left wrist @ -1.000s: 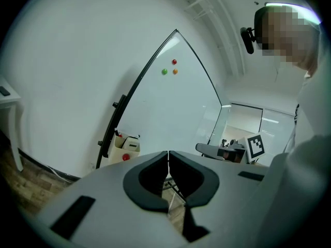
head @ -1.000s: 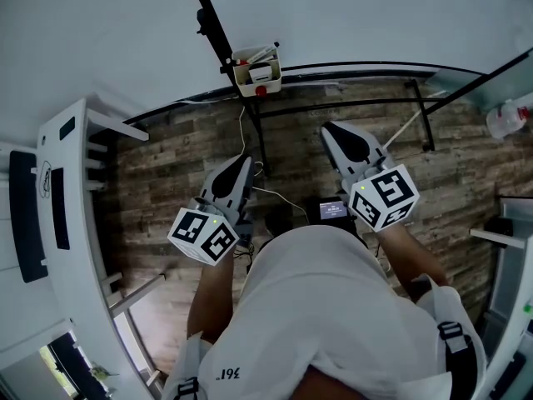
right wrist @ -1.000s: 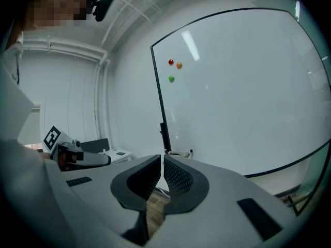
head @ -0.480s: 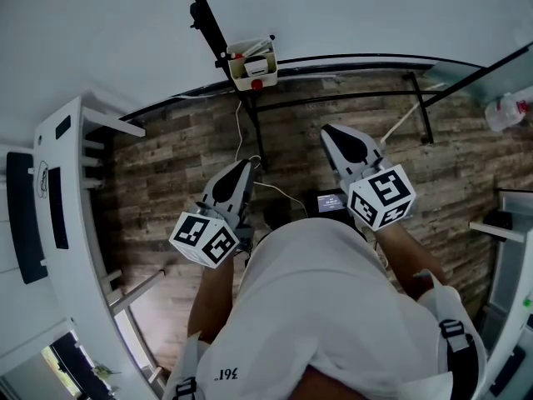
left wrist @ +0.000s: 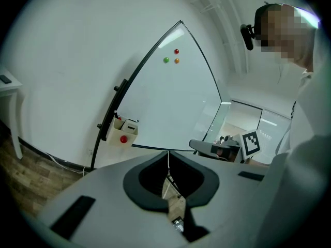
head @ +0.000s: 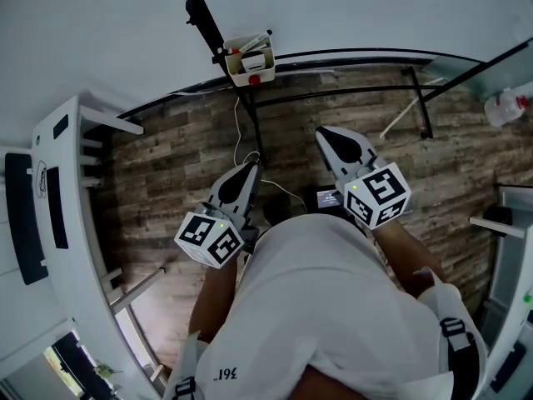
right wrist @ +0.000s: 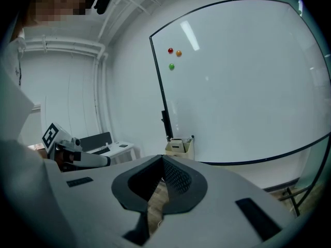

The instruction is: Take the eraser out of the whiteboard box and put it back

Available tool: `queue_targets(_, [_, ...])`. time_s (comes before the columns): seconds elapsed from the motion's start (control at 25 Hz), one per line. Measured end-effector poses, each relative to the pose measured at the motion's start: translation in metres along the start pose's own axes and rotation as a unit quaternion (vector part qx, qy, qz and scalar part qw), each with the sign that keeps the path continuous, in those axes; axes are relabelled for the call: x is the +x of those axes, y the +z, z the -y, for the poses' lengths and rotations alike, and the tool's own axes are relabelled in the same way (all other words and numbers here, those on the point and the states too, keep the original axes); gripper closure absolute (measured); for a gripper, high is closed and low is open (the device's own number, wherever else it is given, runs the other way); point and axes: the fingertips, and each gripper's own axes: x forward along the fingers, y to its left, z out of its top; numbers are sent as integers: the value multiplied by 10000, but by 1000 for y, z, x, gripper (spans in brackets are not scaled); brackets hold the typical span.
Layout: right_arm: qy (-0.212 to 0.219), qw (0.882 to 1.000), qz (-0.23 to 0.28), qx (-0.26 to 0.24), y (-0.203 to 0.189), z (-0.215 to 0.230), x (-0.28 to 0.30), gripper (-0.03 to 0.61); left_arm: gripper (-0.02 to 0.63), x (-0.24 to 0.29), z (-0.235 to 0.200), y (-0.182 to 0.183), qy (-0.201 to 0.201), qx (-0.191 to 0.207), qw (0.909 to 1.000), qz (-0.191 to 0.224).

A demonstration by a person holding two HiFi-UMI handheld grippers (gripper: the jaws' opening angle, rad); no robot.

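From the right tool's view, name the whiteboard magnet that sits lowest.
The green magnet: it sits alone below the red magnet and the orange magnet, which are side by side on the whiteboard.

- Whiteboard box [head: 250, 67]: cream, fixed at the lower edge of the whiteboard [head: 358, 11], with a red knob on its front. It holds a pale block, likely the eraser [head: 256, 59], though it is too small to confirm.
- Left gripper [head: 251, 167] and right gripper [head: 320, 132]: both above the plank floor [head: 166, 165], well apart from the box. Their jaws are drawn together, and the marker cubes face the person's white shirt [head: 325, 307].
- White desk [head: 71, 223]: at left.
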Motion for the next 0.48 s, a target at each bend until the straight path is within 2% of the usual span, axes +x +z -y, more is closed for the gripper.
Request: queue_targets(0.48, [13, 10000, -95, 9, -8, -2, 0, 554, 603, 0, 2, -6, -46, -63, 9999, -69])
